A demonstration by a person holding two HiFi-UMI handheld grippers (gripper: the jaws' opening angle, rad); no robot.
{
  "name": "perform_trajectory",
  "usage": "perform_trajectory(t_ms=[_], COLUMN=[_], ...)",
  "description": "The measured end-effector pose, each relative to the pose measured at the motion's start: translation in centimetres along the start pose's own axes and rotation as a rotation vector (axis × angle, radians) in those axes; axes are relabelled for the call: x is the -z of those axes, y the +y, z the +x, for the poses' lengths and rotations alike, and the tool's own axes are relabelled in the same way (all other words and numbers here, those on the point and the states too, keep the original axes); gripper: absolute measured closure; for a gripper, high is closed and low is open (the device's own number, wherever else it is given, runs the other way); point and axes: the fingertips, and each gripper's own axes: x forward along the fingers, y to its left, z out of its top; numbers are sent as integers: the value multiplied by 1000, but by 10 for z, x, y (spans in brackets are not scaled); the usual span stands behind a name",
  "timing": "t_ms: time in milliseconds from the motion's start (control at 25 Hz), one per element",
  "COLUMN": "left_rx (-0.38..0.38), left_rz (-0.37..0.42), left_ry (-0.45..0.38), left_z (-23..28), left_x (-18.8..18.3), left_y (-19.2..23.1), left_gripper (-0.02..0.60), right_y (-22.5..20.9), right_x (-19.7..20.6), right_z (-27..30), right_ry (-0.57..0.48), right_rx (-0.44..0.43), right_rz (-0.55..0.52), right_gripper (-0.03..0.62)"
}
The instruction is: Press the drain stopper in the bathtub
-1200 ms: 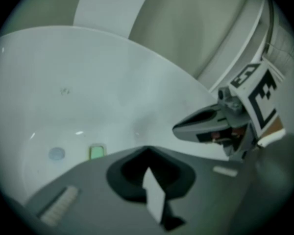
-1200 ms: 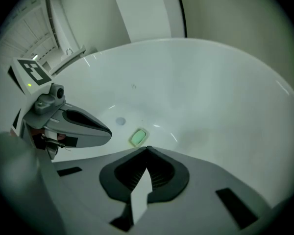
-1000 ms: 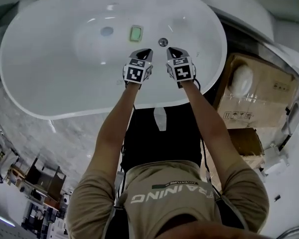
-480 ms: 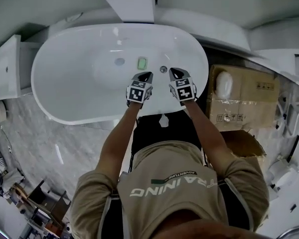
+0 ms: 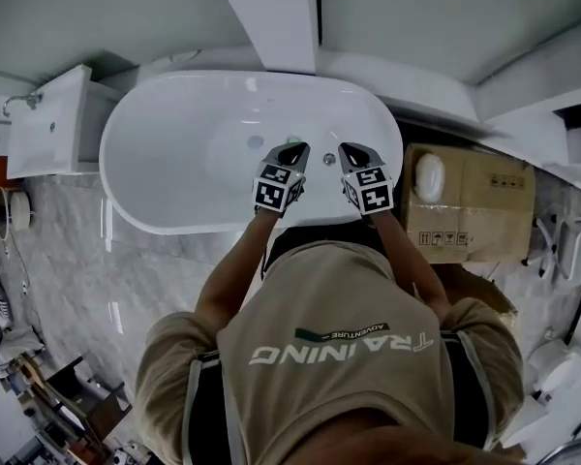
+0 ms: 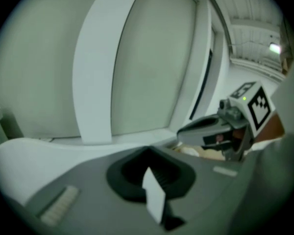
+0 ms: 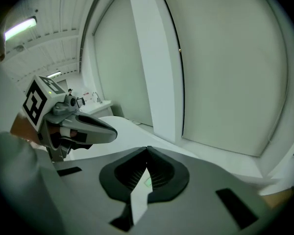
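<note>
The left gripper (image 6: 148, 153) and the right gripper (image 7: 148, 151) both have their jaws closed tip to tip on nothing, with only a thin sliver of light between the pads. They are held side by side, slightly apart, over the near rim of the white bathtub (image 5: 165, 163). In the tub, between their tips, sits what seems to be the small round drain stopper (image 5: 328, 159), though it is tiny from here. A cardboard box (image 5: 474, 211) stands just right of the tub.

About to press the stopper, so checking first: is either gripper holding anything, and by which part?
Nothing is held. The left gripper and right gripper both have their jaws closed together, empty, over the bathtub.
</note>
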Motion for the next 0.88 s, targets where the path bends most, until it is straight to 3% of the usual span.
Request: perform_trajectory(t_ms=[200,400,640,880], left_rx=[-17,-40,-70,-92], left_rz=[25,63,50,92], left_ry=[-86,-170,-261,-383], left_z=[-28,-46,-67,-99], left_x=[-44,-89,-123,-174], left_y=[-2,-4,-3,-5], left_gripper=[578,578,578,578], right_y=[21,18,16,16], right_x=[-40,-85,-141,-180], right_z=[-26,-48,-79,-102], right_ry=[-76,-181,-315,-393], right_rx=[-29,-22,-20,-2], right_rz=[-115,-143,-177,-209], right_gripper=[586,585,585,585])
